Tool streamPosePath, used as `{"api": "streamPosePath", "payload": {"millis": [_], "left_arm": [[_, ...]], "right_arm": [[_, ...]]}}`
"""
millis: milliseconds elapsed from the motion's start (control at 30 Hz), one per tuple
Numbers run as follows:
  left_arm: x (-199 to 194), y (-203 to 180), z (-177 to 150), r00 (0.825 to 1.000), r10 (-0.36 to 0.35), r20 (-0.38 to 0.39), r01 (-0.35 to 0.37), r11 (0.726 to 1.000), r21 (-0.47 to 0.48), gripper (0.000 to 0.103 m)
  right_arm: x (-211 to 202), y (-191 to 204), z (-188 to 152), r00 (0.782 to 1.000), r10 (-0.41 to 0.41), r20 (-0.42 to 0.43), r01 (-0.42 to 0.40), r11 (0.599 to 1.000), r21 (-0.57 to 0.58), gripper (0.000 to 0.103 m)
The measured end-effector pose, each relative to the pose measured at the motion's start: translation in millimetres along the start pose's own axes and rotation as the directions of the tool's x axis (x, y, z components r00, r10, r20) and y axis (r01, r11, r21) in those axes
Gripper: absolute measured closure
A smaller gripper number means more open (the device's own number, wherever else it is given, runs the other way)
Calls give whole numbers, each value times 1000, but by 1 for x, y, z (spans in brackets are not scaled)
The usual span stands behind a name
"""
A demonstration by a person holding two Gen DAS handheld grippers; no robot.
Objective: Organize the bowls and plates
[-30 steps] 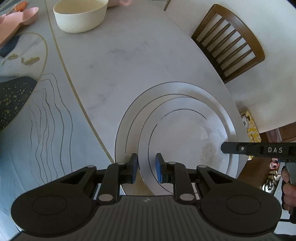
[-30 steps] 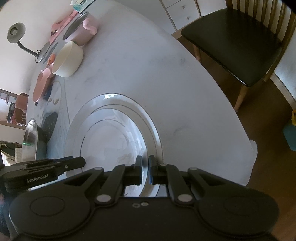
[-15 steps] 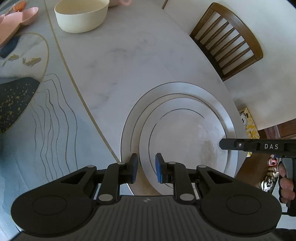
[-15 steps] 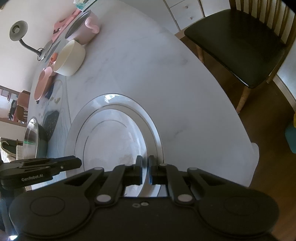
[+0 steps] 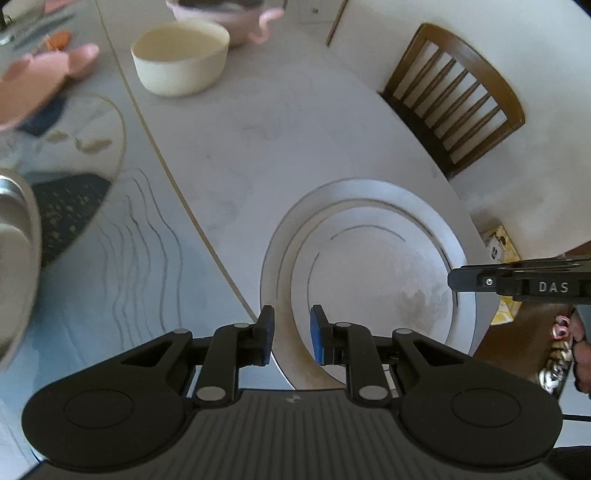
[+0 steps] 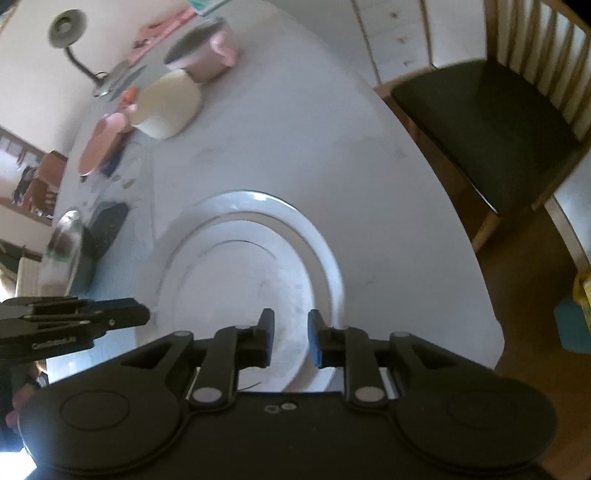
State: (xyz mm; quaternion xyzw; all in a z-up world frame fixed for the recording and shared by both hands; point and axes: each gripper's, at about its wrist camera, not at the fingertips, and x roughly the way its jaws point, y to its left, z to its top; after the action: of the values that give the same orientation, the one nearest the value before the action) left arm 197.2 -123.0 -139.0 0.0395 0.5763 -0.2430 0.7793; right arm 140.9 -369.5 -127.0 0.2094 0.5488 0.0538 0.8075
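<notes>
Plates (image 5: 369, 258) sit stacked near the table's (image 5: 266, 147) curved edge, the smaller one nested on the larger; their near rims vanish under both tools, and the right view is smeared with blur. Left gripper (image 5: 291, 338) hovers over the near rim with its blue pads apart, nothing between them. Right gripper (image 6: 290, 338) is likewise spread over the same stack and holds nothing. Far off stand a cream bowl (image 5: 181, 59), a pink pot (image 5: 229, 18) cut off at the top, and a pink dish (image 5: 40, 85) blurred at the left edge. A metal bowl (image 5: 14, 258) is half out of sight. Bare marble lies between stack and bowl. A chair (image 5: 454, 99) stands just past the table's edge.
</notes>
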Motion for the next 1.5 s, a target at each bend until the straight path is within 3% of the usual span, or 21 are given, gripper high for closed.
{"api": "streamPosePath", "payload": {"millis": [200, 433, 533, 667, 833, 967, 1233, 1500], "left_arm": [[-32, -6, -7, 995, 13, 103, -13, 1000, 2, 83], [-77, -11, -17, 972, 30, 234, -28, 1000, -11, 81], [-95, -18, -20, 956, 51, 289, -52, 999, -3, 74], [-116, -24, -24, 935, 57, 350, -59, 998, -5, 52], [-136, -32, -27, 914, 67, 400, -71, 997, -6, 49], [-149, -36, -23, 893, 85, 442, -91, 996, -8, 39], [-153, -34, 12, 873, 117, 473, -120, 992, -24, 30], [-138, -17, 66, 862, 152, 483, -121, 988, -95, 25]], "right_arm": [[-23, 27, 0, 998, 8, 60, -1, 994, -111, 67], [-54, 59, -5, 991, 19, 136, 12, 975, -220, 63], [-69, 71, -7, 985, 24, 173, 23, 964, -264, 61], [-87, 85, -13, 975, 28, 222, 42, 952, -303, 49], [-104, 100, -16, 962, 31, 272, 67, 936, -344, 39], [-117, 109, -13, 952, 40, 305, 77, 928, -363, 27], [-118, 113, 25, 945, 43, 324, 90, 919, -385, 16], [-102, 105, 88, 940, 39, 340, 105, 912, -396, 1]]}}
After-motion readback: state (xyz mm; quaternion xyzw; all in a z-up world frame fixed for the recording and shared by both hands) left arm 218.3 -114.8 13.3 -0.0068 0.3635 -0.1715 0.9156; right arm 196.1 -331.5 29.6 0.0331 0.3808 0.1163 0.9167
